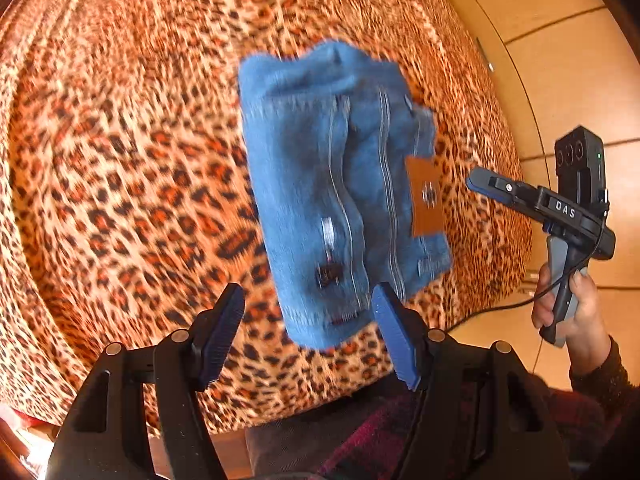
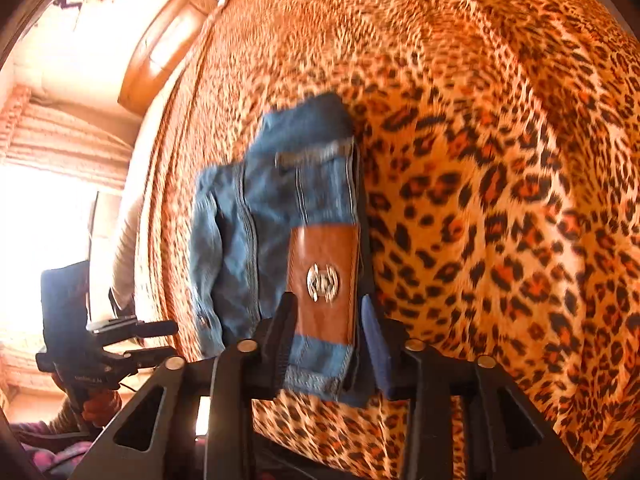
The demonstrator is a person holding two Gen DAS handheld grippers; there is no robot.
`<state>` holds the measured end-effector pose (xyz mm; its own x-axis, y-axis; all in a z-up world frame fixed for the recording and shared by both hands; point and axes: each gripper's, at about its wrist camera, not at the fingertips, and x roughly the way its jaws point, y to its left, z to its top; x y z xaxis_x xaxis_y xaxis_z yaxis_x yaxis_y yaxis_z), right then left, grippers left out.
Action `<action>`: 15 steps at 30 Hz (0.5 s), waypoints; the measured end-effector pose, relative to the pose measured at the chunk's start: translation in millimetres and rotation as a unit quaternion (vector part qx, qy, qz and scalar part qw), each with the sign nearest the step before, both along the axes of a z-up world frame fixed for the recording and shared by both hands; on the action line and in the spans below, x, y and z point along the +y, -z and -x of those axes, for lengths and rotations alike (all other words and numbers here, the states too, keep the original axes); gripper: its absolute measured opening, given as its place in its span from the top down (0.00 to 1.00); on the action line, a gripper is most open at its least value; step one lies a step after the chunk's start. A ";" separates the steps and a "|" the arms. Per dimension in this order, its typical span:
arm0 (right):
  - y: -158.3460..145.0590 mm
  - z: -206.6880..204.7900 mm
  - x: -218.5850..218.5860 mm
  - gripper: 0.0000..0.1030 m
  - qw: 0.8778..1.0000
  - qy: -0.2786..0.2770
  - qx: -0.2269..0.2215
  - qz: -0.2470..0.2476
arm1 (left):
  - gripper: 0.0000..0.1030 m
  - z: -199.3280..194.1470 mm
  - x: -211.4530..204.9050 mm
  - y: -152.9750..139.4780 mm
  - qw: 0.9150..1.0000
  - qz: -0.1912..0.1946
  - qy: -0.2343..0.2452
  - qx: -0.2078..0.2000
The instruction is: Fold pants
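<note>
The blue denim pants (image 1: 336, 184) lie folded into a compact bundle on the leopard-print bed cover (image 1: 120, 160). A brown leather patch (image 1: 425, 200) with a metal emblem faces up on the waistband. My left gripper (image 1: 310, 332) is open and empty, held above the bundle's near end. My right gripper (image 2: 328, 340) is open, its fingers to either side of the waistband patch (image 2: 326, 280) in its own view, apart from the cloth. It also shows in the left wrist view (image 1: 492, 186), off the bundle's right side. The pants (image 2: 260, 232) fill the right wrist view's middle.
The bed cover (image 2: 500, 200) spreads wide around the bundle. A tiled floor (image 1: 568, 60) lies beyond the bed's right edge. A wooden headboard (image 2: 172, 40) and a bright window (image 2: 36, 240) show in the right wrist view. My left gripper (image 2: 120, 344) shows there too.
</note>
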<state>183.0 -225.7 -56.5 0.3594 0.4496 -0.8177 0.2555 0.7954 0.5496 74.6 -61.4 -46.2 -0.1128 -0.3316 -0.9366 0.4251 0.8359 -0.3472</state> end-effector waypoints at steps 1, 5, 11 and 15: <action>-3.0 -8.4 -7.9 0.52 1.000 0.016 -0.013 -0.006 | 0.32 -15.1 -5.5 0.0 1.000 -0.001 -0.013 -0.011; 8.3 -60.0 -8.7 0.48 0.999 0.039 -0.012 -0.015 | 0.32 -66.8 -34.6 29.5 0.998 -0.032 -0.048 -0.004; 17.4 -93.1 20.3 0.90 0.999 -0.009 -0.001 0.049 | 0.33 -97.8 -55.7 60.9 0.994 -0.075 -0.079 -0.001; 28.1 -100.0 22.8 0.88 0.994 -0.032 0.018 0.099 | 0.32 -111.3 -55.0 82.3 0.992 -0.055 -0.107 0.048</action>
